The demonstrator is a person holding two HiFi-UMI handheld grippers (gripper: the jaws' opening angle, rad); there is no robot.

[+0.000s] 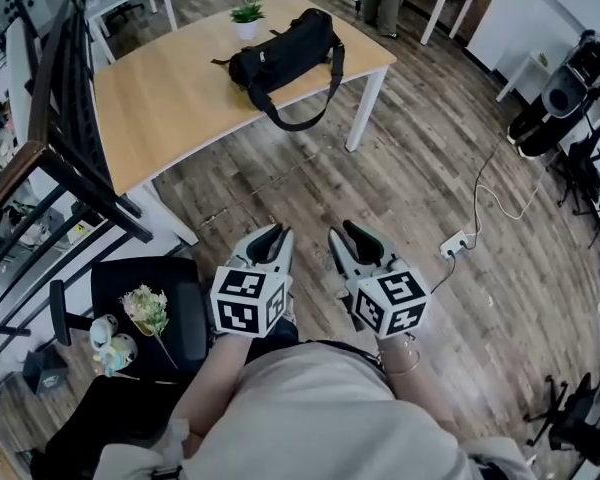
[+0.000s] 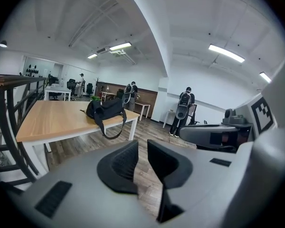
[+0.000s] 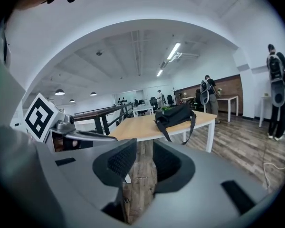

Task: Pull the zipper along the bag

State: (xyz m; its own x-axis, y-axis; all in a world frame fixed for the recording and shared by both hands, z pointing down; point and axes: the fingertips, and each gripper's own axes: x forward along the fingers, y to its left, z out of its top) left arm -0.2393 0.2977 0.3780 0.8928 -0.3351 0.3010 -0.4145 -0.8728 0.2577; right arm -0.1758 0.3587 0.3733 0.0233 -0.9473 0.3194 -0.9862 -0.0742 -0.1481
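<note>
Grey moulded plastic nearest, tipped with black ribbed pads: left gripper [image 1: 272, 234] and right gripper [image 1: 348, 230] side by side, low over the wood-plank floor [image 1: 310, 183], each with a marker cube at the back. Left gripper view: fingers [image 2: 123, 163] parted by only a narrow slit, nothing between them. Right gripper view: fingers [image 3: 119, 159] set wider apart, likewise empty, bare planks visible through the gap. Beyond, well apart from both pairs of fingers, a pale wooden surface [image 1: 160, 98] on white legs. On it the black fabric bag [image 1: 280, 50], soft and barrel-shaped, strap [image 1: 298, 118] looping over the near edge; zipper too small to make out. Small potted plant [image 1: 246, 18] just behind the bag. Head view only: white power strip [image 1: 454, 243] on the floor, black chair [image 1: 185, 318] bearing a flower sprig [image 1: 148, 310]. Gripper views only: white ceiling [image 2: 190, 23] with strip lights [image 2: 226, 53], people [image 2: 184, 107] standing far back.
</note>
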